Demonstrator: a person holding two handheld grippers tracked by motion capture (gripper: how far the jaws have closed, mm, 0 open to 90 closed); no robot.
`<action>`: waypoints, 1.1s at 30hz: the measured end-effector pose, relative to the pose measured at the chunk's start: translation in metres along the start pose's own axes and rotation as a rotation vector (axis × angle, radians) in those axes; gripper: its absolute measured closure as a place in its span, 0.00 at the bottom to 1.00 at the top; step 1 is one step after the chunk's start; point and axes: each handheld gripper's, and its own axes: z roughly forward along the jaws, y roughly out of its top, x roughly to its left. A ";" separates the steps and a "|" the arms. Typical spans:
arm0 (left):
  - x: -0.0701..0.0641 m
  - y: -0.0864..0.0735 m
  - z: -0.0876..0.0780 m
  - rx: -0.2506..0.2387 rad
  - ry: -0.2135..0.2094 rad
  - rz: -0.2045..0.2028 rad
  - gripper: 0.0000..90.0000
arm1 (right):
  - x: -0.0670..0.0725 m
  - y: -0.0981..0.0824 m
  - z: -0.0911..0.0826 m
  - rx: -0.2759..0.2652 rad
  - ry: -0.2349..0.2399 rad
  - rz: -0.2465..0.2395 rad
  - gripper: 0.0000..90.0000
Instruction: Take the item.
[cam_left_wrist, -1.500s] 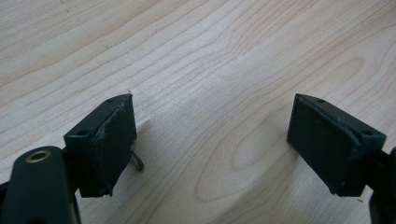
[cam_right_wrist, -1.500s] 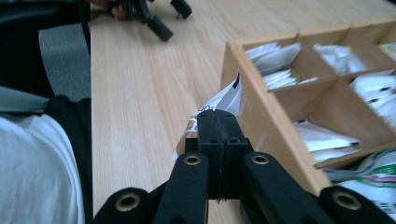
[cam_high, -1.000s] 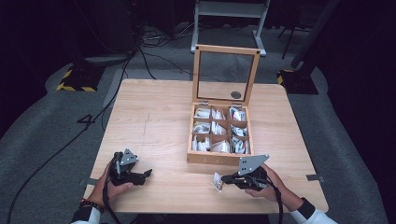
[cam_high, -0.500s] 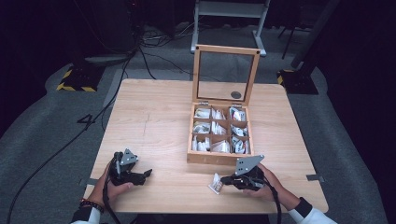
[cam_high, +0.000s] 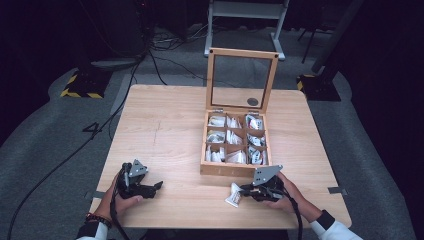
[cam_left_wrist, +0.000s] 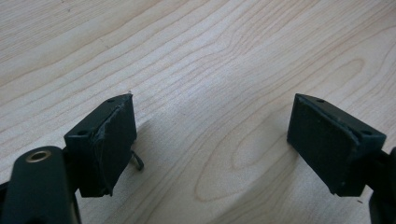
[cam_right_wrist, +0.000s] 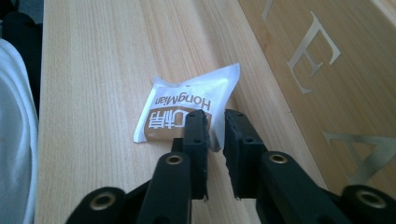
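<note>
pale wood grain runs across the table, where a person seated at the near edge holds a two-jaw tool in each hand. the right gripper lies low on the tabletop just in front of the wooden box, its jaws pinched on one edge of a white sachet printed with a brown panel and the word "hongmian". in the right gripper view the sachet rests flat on the wood beside the box's front wall, which carries large pale lettering, and the jaws of the right gripper grip its nearest edge with only a thin gap between them. the left gripper rests near the table's front left corner, well apart from the box; in the left gripper view its jaws stand wide apart over bare wood, with nothing between them. the box sits toward the right of the table with its glass-paned lid standing upright, and its grid of compartments holds more white sachets.
</note>
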 end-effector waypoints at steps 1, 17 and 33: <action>0.000 0.000 0.000 0.000 -0.001 0.000 0.18 | 0.000 0.000 0.000 0.000 -0.003 -0.001 0.86; -0.001 0.001 0.001 0.001 0.009 -0.005 0.18 | -0.008 -0.018 -0.035 -0.072 -0.059 0.018 0.52; -0.011 0.009 0.008 0.007 0.018 -0.007 0.17 | -0.022 -0.060 -0.071 -0.074 -0.168 0.111 0.41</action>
